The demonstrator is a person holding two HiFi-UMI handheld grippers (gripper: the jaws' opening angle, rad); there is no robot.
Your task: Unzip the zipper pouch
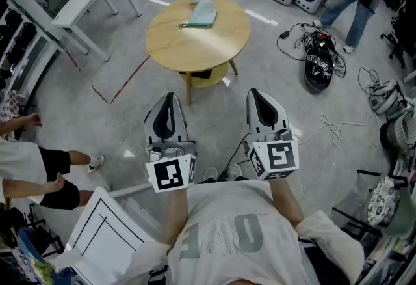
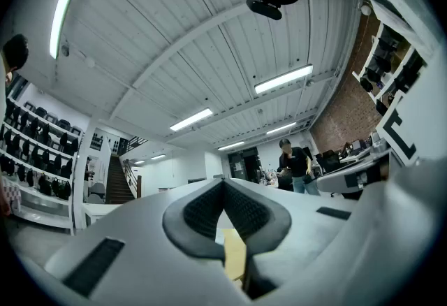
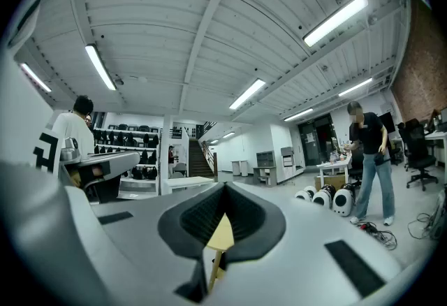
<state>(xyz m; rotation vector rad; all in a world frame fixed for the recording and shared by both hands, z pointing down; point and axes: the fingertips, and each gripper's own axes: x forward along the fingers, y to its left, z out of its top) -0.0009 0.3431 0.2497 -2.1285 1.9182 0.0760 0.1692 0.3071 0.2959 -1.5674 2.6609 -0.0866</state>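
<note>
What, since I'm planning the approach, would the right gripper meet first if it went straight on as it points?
Probably the round wooden table: the right gripper, jaws shut, points toward its near right edge with only floor between. Height is unclear, so it might pass over the top.

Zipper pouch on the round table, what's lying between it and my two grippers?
In the head view, only bare floor and the near tabletop separate the zipper pouch from the left gripper and right gripper.

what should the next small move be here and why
Probably step toward the round table: the pouch lies on it, well ahead of the left tool and right tool, both shut and empty, so neither reaches it yet.
</note>
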